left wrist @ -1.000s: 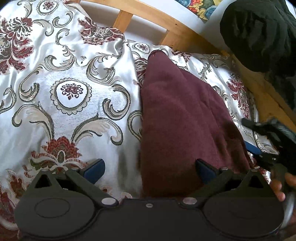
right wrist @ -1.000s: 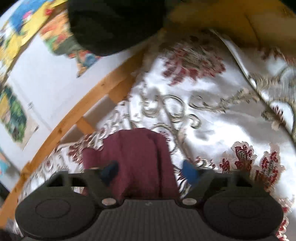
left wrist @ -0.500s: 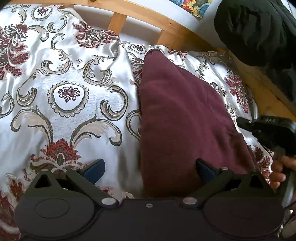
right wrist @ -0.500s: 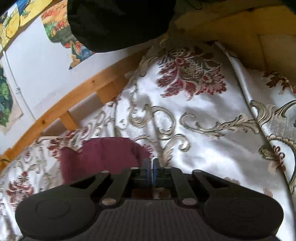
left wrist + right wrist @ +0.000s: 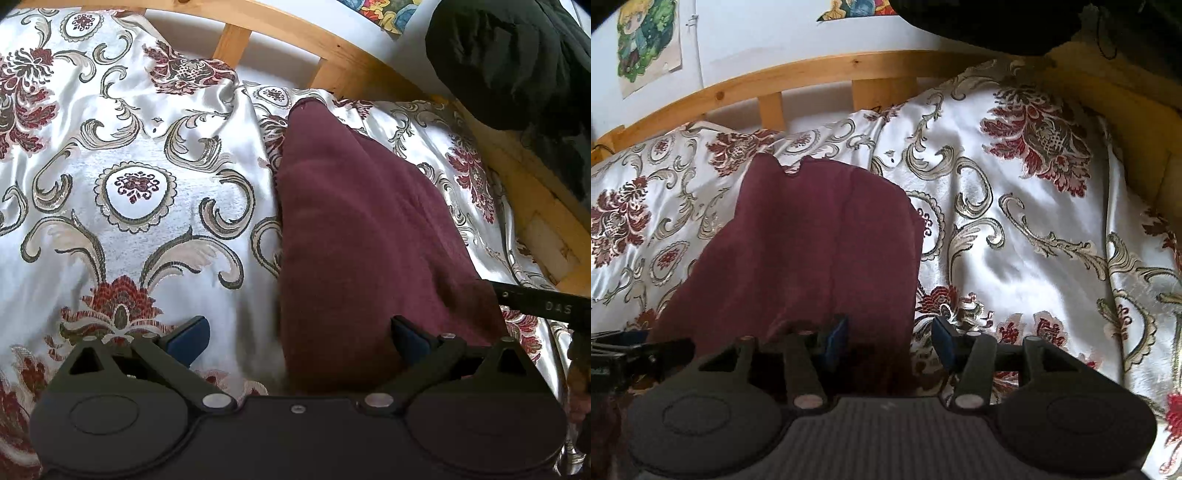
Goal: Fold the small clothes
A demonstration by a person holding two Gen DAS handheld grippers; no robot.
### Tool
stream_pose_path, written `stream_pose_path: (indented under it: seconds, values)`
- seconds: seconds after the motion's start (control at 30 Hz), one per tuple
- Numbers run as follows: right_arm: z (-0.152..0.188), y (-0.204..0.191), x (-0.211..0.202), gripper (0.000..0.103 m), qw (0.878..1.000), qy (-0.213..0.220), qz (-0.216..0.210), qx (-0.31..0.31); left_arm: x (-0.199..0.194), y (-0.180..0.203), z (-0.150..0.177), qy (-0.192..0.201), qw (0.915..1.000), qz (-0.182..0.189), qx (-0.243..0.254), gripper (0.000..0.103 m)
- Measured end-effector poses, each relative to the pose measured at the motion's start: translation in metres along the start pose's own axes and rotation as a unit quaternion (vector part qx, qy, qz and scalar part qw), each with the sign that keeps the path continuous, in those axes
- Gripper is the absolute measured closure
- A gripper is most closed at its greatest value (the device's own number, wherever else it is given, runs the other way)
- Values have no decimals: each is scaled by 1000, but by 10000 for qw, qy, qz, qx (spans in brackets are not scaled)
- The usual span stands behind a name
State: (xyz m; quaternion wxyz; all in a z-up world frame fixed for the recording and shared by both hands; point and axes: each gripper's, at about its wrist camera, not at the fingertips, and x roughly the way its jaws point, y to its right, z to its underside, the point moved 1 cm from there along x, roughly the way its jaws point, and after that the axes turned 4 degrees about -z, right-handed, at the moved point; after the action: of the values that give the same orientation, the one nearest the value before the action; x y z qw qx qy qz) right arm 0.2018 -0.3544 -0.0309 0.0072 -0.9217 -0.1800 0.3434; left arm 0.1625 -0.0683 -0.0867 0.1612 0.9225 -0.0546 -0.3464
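where posters hang, floral bedspread, wooden frame

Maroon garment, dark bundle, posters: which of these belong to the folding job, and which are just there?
Job:
maroon garment, lying on the patterned bedspread
left gripper, open
right gripper, opening over the garment's edge

Just there:
dark bundle
posters
wooden bed frame

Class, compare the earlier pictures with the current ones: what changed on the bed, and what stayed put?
The right tongs, pinched shut half a second ago, are opening again, nothing gripped, and have rolled level beside the maroon garment. The left tongs stayed wide open and still. The garment kept its place on the bedspread.
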Motion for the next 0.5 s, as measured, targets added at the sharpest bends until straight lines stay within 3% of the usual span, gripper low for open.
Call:
stream_pose_path:
  seconds: [0.17,0.33,0.43,0.5]
  values:
    - [-2,10,-2,41,9994,187,-69,295,0,0,0,0,10000,4,-1,1]
    - [2,5,9,36,9999,-107,98,34,0,0,0,4,10000,2,6,1]
    - [1,9,5,34,9998,53,28,168,0,0,0,2,10000,6,-1,1]
    - [0,12,1,25,9991,278,43,328,-1,0,0,0,10000,17,-9,1]
